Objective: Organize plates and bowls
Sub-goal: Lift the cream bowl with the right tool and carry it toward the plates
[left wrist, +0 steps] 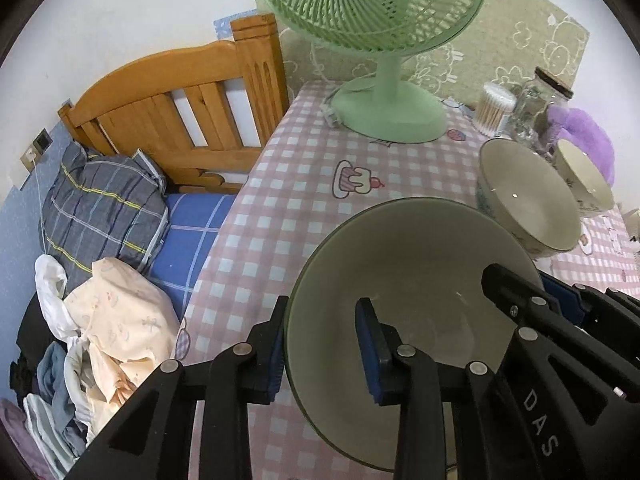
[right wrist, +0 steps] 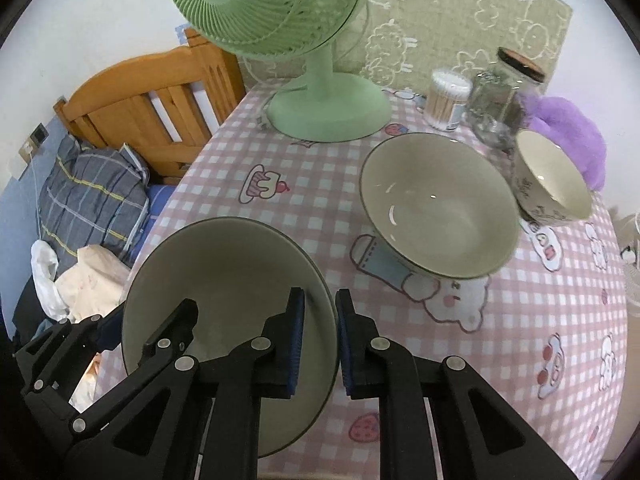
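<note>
- Both tools pinch the near bowl [right wrist: 224, 300] on the desk [right wrist: 520, 340]: left tool [left wrist: 320, 344] its left rim, right tool [right wrist: 320, 340] its right.
- Glazed ceramic, I reckon: stiff, slippery, breakable; opposite rims suit.

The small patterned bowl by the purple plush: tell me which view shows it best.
The right wrist view: the small patterned bowl shows whole, with rim, inside and printed wall clear. In the left wrist view it sits near the edge, partly hidden behind the middle bowl.
</note>
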`<action>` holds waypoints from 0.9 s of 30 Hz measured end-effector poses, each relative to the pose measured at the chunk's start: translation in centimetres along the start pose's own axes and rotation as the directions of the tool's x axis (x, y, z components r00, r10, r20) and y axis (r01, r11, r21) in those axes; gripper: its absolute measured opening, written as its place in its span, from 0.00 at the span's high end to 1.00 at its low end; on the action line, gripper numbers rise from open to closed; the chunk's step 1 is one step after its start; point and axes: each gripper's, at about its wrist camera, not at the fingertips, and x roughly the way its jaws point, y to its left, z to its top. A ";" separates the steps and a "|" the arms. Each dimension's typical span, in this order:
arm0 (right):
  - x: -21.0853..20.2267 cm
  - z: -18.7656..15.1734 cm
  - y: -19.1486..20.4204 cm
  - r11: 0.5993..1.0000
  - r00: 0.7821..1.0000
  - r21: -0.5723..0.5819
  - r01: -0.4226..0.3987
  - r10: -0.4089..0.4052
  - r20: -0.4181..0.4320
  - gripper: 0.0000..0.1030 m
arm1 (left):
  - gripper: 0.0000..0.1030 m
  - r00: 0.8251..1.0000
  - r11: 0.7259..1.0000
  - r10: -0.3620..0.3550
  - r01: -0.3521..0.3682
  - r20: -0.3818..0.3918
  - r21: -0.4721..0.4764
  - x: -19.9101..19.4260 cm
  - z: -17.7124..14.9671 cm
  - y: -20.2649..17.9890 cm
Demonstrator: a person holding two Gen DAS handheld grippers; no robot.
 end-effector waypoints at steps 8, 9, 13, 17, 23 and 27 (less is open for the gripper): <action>-4.8 -0.8 -0.3 1.000 0.999 0.004 0.016 -0.016 0.046 0.82 | 0.70 0.998 1.000 -0.016 0.015 0.053 0.016 -4.5 -0.5 -0.6; -5.6 -1.0 -0.4 1.000 0.998 0.009 0.017 -0.018 0.055 0.82 | 0.70 0.998 1.000 -0.018 0.017 0.062 0.024 -5.2 -0.5 -0.8; -8.7 -1.8 -1.0 0.999 0.995 0.030 0.036 -0.039 0.090 0.82 | 0.70 0.994 0.998 -0.044 0.039 0.096 0.056 -7.8 -0.9 -1.7; -11.9 -3.1 -2.1 0.995 0.989 0.069 0.071 -0.079 0.122 0.82 | 0.70 0.987 0.992 -0.091 0.078 0.130 0.102 -10.2 -1.9 -3.1; -15.6 -5.7 -4.8 0.984 0.981 0.120 0.131 -0.147 0.131 0.82 | 0.70 0.979 0.977 -0.150 0.126 0.137 0.170 -12.6 -3.8 -6.2; -17.1 -7.6 -7.2 0.978 0.976 0.146 0.146 -0.167 0.137 0.82 | 0.70 0.977 0.973 -0.163 0.137 0.139 0.184 -13.6 -5.1 -8.6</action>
